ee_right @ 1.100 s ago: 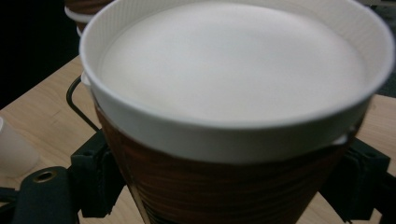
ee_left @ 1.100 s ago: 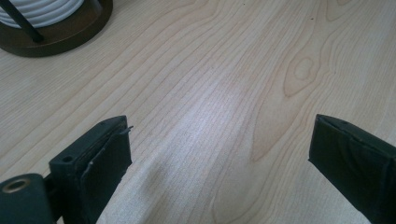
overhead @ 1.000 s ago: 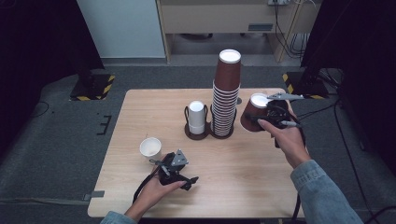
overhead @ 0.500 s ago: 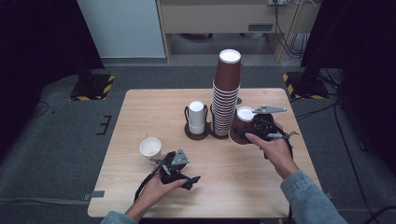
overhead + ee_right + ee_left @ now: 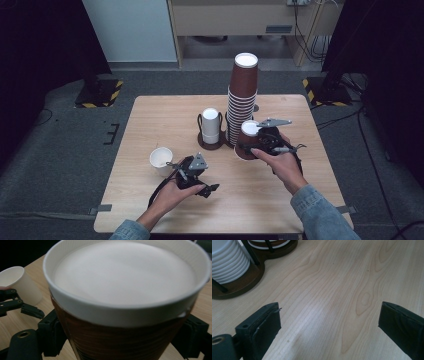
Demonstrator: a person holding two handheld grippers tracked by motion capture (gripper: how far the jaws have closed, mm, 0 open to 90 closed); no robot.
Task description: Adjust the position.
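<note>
My right gripper (image 5: 256, 145) is clamped around the brown cup (image 5: 247, 140), upside down, just beside the tall stack (image 5: 242, 100). I should lower it level onto the tabletop (image 5: 280, 200) before releasing. My left gripper (image 5: 187, 167) waits wide open, empty.

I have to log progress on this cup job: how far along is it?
Done: one white cup stands apart on the table, beside the open left gripper. In hand: the right gripper is shut on a brown cup, carried upside down and low over the table, in front of the cup holder. Left: probably setting it down; the tall brown stack and white stack remain.
</note>
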